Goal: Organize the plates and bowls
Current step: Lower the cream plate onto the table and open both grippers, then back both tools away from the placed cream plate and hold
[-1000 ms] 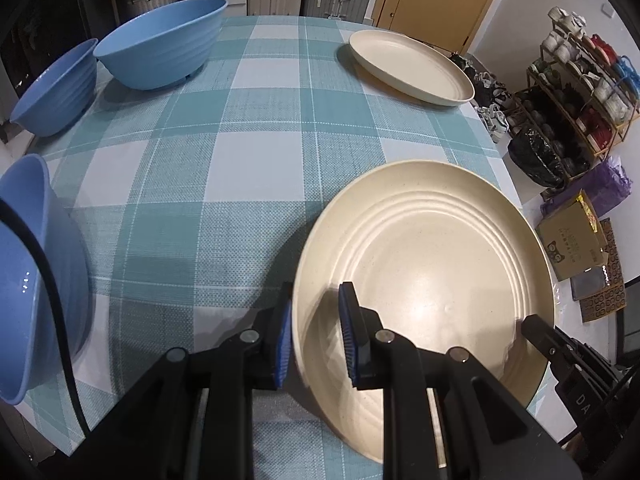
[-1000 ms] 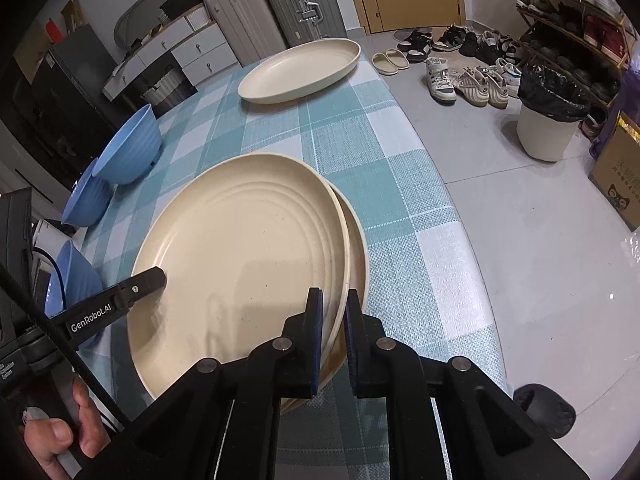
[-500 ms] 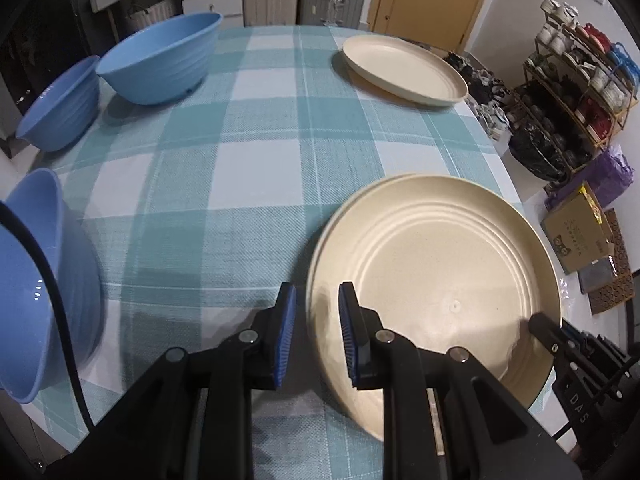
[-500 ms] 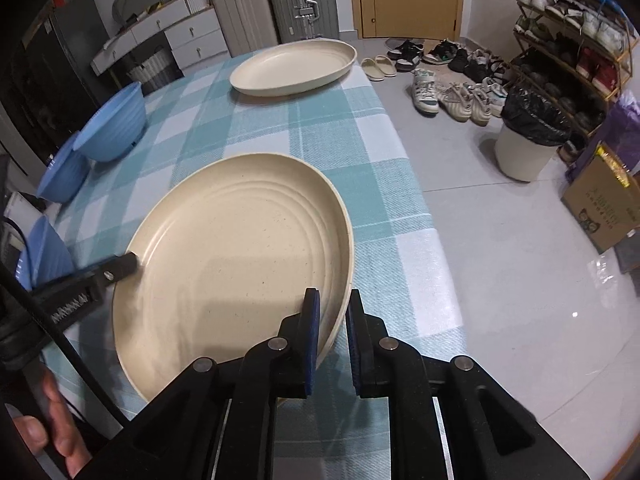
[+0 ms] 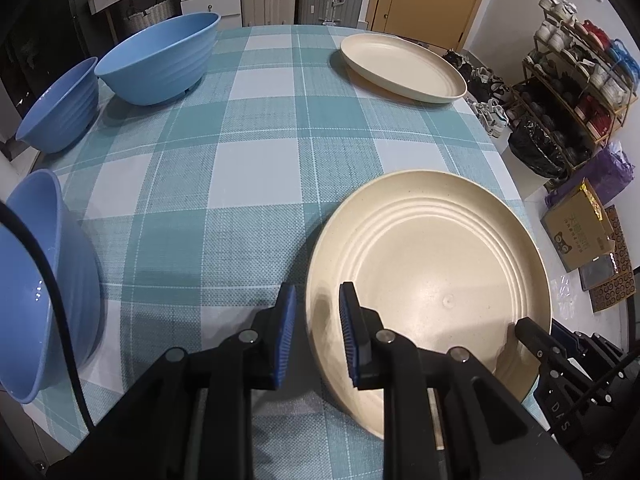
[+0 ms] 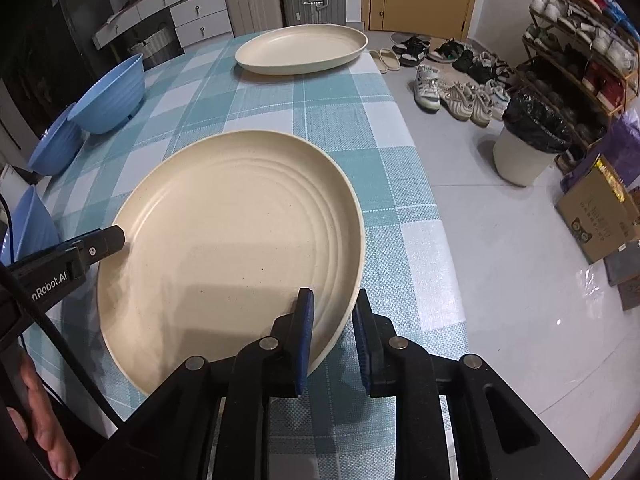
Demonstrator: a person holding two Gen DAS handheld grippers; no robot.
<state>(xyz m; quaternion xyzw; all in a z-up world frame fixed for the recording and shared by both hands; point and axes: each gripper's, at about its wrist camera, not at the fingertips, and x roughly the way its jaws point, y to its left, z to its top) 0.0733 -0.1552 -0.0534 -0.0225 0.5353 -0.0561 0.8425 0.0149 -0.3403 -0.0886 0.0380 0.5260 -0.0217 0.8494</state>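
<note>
Our right gripper [image 6: 333, 334] straddles the near rim of the cream plate [image 6: 228, 240] at lower centre; its ribbed blue pads have just been opening and now stand slightly clear of the rim. Our left gripper [image 5: 316, 332] brackets the same plate's left edge with a narrow gap, pads not pressing. We see this round, matte plate, with shallow concentric ridges, lying flat on the woven teal-checked tablecloth [image 5: 256, 168]. Another cream plate [image 5: 402, 66] sits upper right; three smooth blue ribbed bowls [image 5: 160, 64] line the left.
</note>
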